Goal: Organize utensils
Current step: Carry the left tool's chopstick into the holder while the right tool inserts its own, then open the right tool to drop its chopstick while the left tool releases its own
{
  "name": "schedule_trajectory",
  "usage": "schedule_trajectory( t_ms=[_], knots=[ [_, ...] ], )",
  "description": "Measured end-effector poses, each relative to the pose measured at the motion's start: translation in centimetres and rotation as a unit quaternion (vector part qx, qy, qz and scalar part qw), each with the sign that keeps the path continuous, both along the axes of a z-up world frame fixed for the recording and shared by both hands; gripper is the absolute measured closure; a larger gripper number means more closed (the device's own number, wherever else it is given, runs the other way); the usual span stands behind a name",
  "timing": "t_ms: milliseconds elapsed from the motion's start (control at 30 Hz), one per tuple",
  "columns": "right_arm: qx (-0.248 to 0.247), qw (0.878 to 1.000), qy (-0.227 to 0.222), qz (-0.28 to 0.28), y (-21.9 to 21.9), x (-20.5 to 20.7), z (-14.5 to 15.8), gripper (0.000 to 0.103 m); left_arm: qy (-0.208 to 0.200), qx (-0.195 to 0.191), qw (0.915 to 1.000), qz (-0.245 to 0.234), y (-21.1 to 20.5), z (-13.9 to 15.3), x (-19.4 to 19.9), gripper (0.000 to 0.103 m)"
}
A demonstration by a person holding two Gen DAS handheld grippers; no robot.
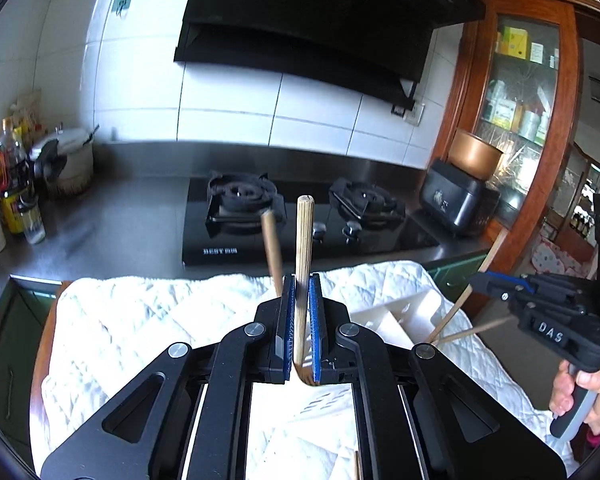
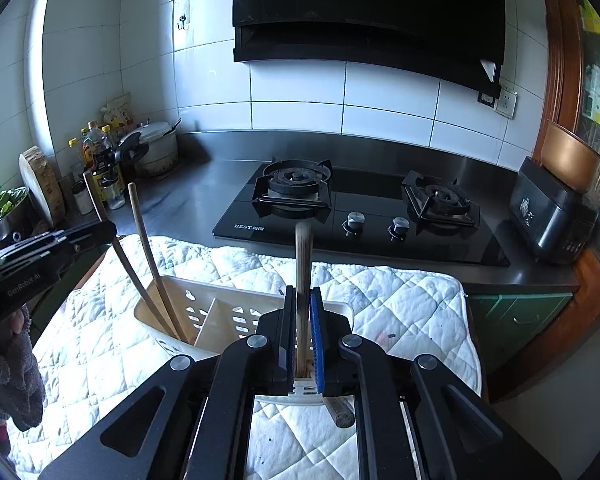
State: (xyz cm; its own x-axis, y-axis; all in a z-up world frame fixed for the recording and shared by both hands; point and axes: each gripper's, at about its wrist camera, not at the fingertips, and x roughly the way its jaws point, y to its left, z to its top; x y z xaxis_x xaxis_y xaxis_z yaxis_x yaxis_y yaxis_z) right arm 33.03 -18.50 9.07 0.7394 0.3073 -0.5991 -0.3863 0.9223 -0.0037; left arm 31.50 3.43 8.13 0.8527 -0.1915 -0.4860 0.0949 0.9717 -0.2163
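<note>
Stove writing: the black glass gas hob (image 2: 364, 216) carries white lettering "BEST" on its front left edge, followed by characters too small to read.
Right claw writing: seen from the left wrist view, the body of the right claw (image 1: 478, 280) bears raised letters "DAS".
Left claw writing: seen from the right wrist view, the left claw (image 2: 112, 230) has a faint line on its side that looks like "GenRobot.AI".
Left claw state: the blue pads (image 1: 315, 320) are clamped on a pale bamboo chopstick (image 1: 303, 280) that stands nearly upright; a second, darker chopstick (image 1: 273, 250) rises just beside it on the left, blurred.
Right claw state: its blue-lined jaws are closed on one bamboo chopstick (image 2: 303, 280), held upright above the holder.
Utensil holder: a cream plastic basket (image 2: 204, 316) with slotted walls and a divider sits on the white quilted cloth (image 2: 400, 304) that covers the table; the two chopsticks in the left claw lean into its left compartment.
Loose item: a dark stick end (image 2: 342, 414) lies on the cloth just in front of the basket.
Hands: a bare hand (image 1: 592, 396) grips the right claw's grey handle; a hand in a grey fuzzy sleeve (image 2: 8, 376) holds the left one.
Around: range hood (image 2: 364, 20) above the hob, oil and sauce bottles (image 2: 100, 164) and a pressure cooker (image 2: 152, 148) at the far left, a round chopping block (image 2: 42, 186), a black appliance (image 2: 548, 216) with a copper pot (image 2: 568, 162) on it at the right.
</note>
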Motion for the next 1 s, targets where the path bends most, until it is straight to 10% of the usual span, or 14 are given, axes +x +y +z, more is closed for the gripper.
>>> schedule_trajectory(
  t_ms=[267, 400, 500, 1000],
  knots=[
    [0.001, 1.0, -0.031, 0.0, -0.5, -2.4, 1.9, 0.071, -0.003, -0.018, 0.9998, 0.002, 0.6, 0.6, -1.3, 0.093],
    [0.009, 0.999, -0.048, 0.002, -1.6, -5.5, 3.0, 0.061, -0.018, -0.018, 0.9996, 0.012, 0.7, 2.0, -3.9, 0.065],
    [0.02, 0.999, -0.047, 0.006, -2.7, -8.0, 2.9, 0.058, -0.029, -0.018, 0.9994, 0.011, 0.7, 2.6, -6.7, 0.065],
    [-0.008, 0.999, 0.038, 0.034, -4.6, -20.2, -8.8, 0.066, 0.017, -0.031, 0.9994, 0.005, -0.4, -3.9, -19.0, 0.065]
  ],
)
